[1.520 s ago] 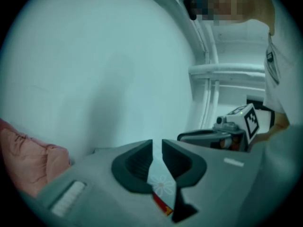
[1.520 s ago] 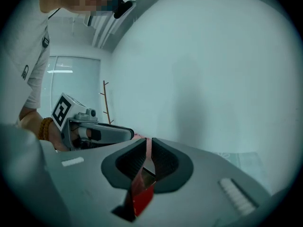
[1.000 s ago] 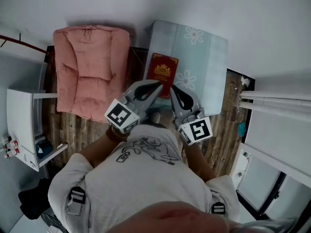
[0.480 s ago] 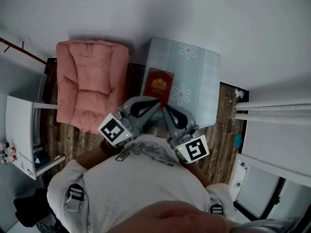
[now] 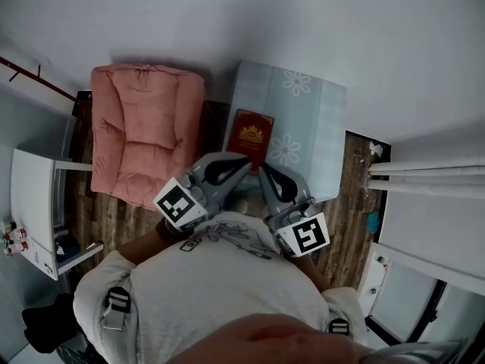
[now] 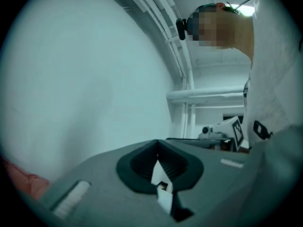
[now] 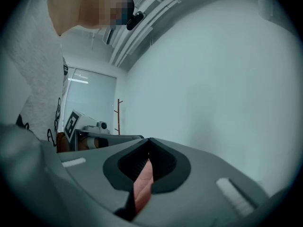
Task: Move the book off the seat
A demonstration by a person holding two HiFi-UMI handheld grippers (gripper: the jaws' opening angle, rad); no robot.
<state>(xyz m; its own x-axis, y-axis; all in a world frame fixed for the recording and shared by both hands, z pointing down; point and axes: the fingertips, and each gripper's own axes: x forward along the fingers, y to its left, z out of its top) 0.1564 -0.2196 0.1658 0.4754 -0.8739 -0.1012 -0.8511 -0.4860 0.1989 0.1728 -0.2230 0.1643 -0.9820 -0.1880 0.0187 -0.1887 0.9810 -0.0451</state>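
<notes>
Fingers (image 5: 226, 174) of left gripper (image 5: 246, 158) and right gripper (image 5: 264, 170) pressed together, empty; book (image 5: 251, 137) on floral seat (image 5: 322, 120) beside armchair (image 5: 144, 127); plank floor (image 5: 110, 211).

The head view was evenly lit and dim, with a soft shadow behind the armchair (image 5: 144, 135) and fisheye bending of the pipes (image 5: 424, 174). Both gripper views had black rounded corners and a teal cast. The left gripper (image 6: 158, 148) and right gripper (image 7: 149, 145) looked soft; a window (image 7: 90, 98) glowed.
</notes>
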